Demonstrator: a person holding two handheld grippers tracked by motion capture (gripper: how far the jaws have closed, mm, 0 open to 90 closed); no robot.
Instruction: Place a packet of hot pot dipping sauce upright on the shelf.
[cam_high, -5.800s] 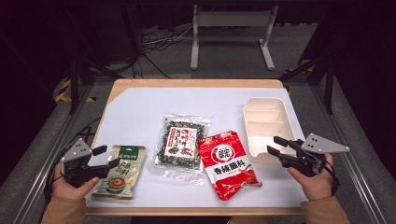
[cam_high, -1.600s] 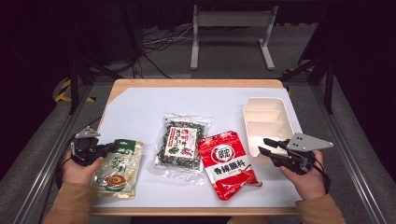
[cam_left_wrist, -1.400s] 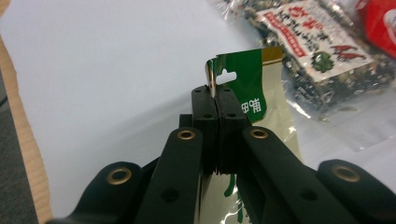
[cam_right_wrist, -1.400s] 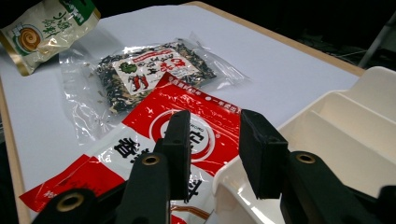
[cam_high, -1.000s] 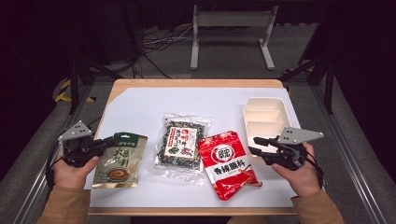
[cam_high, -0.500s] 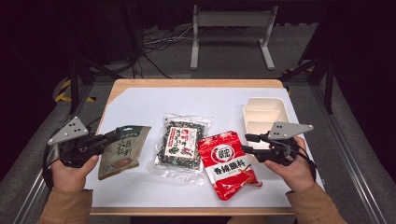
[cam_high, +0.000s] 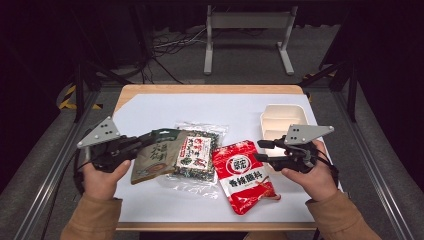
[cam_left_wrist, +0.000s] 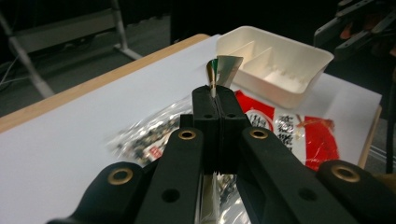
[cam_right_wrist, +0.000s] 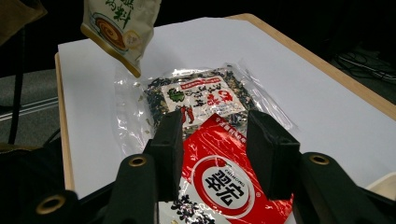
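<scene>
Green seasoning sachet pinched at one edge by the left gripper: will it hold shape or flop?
Likely floppy: the green foil sachet hangs tilted from the shut left gripper, which pinches one thin edge. Probably light, since that edge pinch carries it. The glossy film may slip.

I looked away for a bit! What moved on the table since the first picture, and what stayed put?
The left gripper pinched the green packet by its edge and lifted it off the table, swinging it toward the middle over the clear spice bag. The right gripper slid in over the red packet, jaws apart, holding nothing. The clear bag, the red packet and the white tray stayed where they were.
</scene>
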